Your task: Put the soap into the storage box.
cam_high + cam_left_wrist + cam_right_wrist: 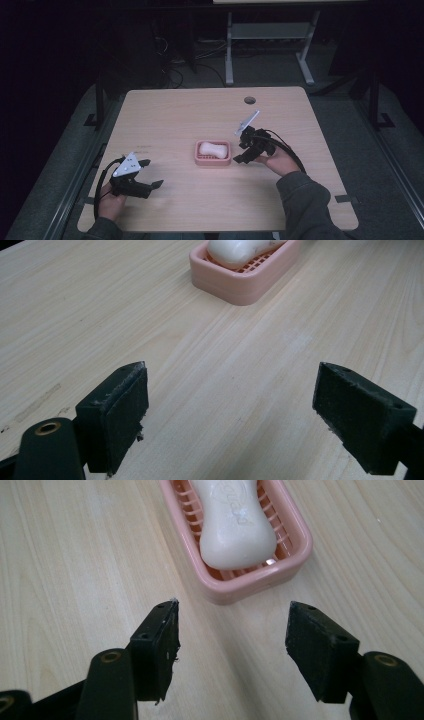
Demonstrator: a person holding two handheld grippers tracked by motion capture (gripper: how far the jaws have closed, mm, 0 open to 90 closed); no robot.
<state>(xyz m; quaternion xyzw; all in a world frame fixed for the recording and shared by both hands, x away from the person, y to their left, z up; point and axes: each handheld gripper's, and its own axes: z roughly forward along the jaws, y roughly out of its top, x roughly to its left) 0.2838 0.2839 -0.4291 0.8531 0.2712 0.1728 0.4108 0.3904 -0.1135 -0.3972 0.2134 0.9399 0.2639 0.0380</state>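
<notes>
Left gripper view: soap (240, 251) perhaps cropped.

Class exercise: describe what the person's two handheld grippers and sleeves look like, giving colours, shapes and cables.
Both are black. The left gripper carries a grey three-cornered plate dotted with small holes; the right gripper carries a similar plate, seen edge-on. Black cables loop from each. Their fingers are blocky black pads with frayed edges, on arms with brass-coloured eyelets. The person wears dark grey-green sleeves.

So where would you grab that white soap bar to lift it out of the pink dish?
Probably across its narrow waist: the soap bar pinches in at the middle and lies flat, standing above the soap dish rim. Come from above with the open right gripper, which is already close beside it.
</notes>
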